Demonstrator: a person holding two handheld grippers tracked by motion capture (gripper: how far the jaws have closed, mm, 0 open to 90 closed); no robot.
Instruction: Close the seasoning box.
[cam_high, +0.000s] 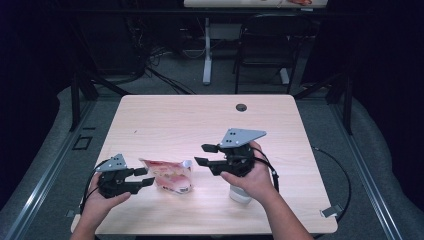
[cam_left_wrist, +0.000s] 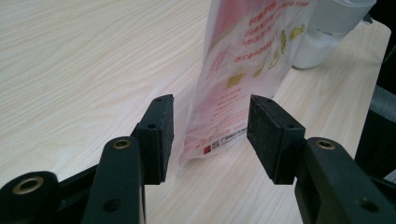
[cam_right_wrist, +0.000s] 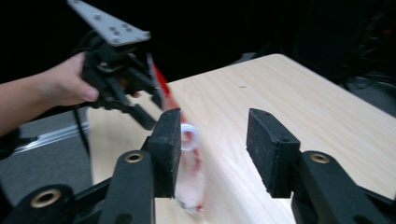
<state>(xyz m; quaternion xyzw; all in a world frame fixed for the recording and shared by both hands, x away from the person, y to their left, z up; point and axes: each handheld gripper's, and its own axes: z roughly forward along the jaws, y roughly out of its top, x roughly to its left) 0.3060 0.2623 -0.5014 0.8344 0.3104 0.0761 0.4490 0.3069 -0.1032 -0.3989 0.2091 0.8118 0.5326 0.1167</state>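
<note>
A red and white plastic pouch (cam_high: 170, 175) stands on the light wooden table (cam_high: 200, 120), left of centre near the front. My left gripper (cam_high: 148, 176) is open just left of it. In the left gripper view the pouch's (cam_left_wrist: 243, 70) near edge sits in the gap of the left gripper (cam_left_wrist: 212, 116), and neither pad presses it. My right gripper (cam_high: 201, 154) is open above the table to the right of the pouch, with nothing between its jaws. The right gripper view looks past the right gripper (cam_right_wrist: 212, 135) at the blurred pouch (cam_right_wrist: 189, 177) and the other hand's gripper (cam_right_wrist: 116, 70).
A white container (cam_high: 240, 194) stands on the table under my right hand, also seen behind the pouch as the white container (cam_left_wrist: 327, 32). A round cable hole (cam_high: 241, 107) is near the table's far edge. A black chair (cam_high: 270, 45) and a desk leg (cam_high: 207, 55) stand beyond the table.
</note>
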